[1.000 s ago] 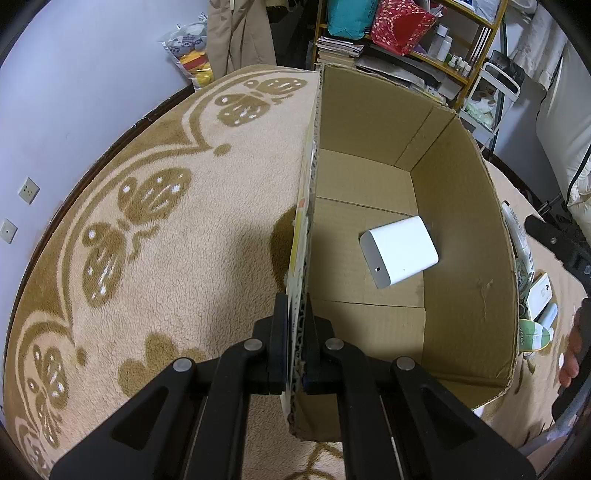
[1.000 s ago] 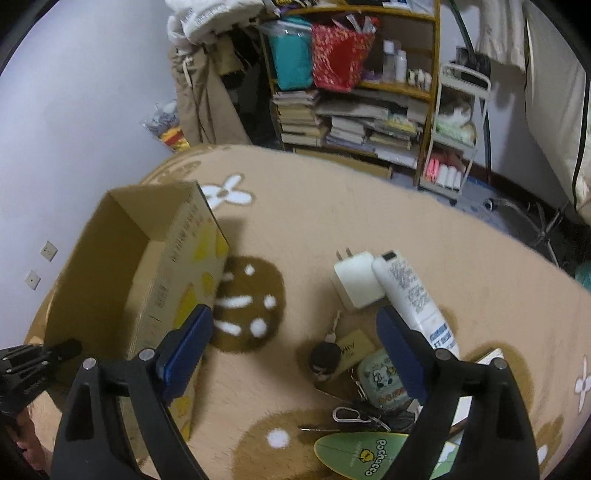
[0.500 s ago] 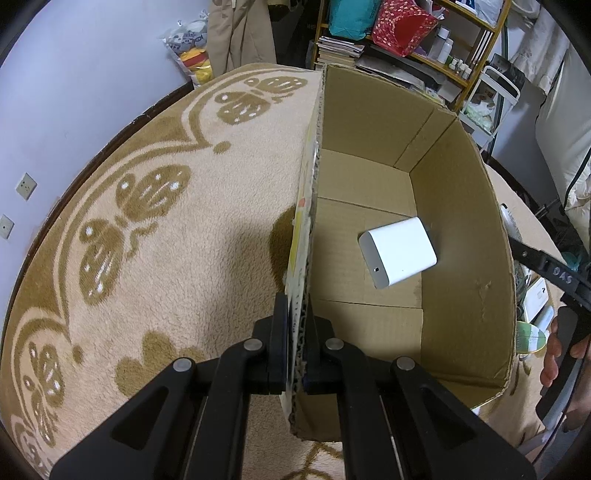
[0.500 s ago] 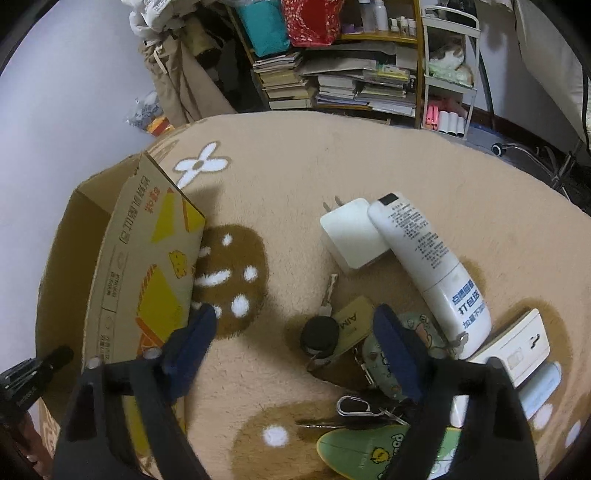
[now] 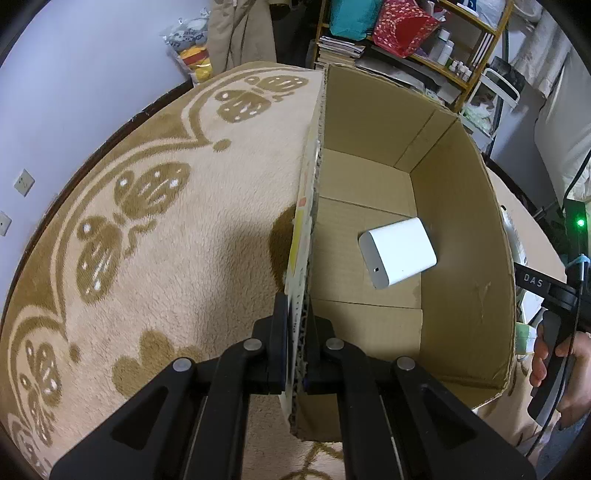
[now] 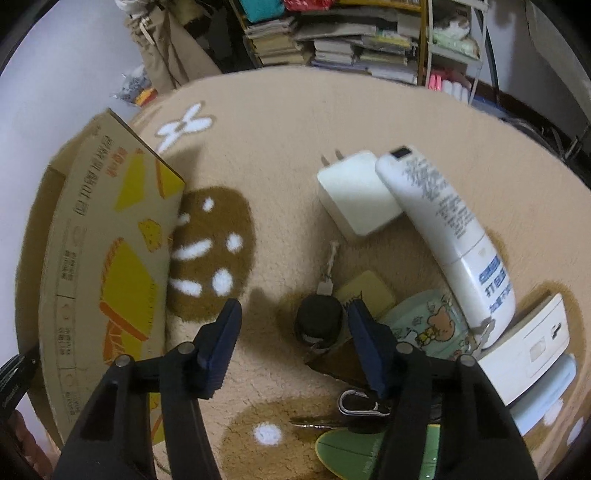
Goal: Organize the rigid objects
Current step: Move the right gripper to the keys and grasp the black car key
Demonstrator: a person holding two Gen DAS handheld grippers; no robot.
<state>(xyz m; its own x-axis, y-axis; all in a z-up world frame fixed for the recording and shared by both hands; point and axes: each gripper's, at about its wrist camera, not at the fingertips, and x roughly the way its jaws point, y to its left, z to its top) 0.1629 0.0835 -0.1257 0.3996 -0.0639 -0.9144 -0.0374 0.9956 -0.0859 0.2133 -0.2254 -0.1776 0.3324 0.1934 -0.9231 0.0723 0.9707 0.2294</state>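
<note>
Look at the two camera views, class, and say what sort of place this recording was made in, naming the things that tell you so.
Most likely a lived-in room at home, perhaps a bedroom or study. A patterned plush carpet covers the floor, a shelf holds stacked books, and a coat hangs by the wall.

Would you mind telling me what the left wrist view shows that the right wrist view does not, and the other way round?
Only the left wrist view shows the inside of the cardboard box, with a white adapter on its floor, and the left gripper shut on the box wall. Only the right wrist view shows the pile on the carpet: white charger, white tube, black round key fob between the closing right gripper jaws, not yet pressed. Both show the box, the patterned carpet and the bookshelf.
</note>
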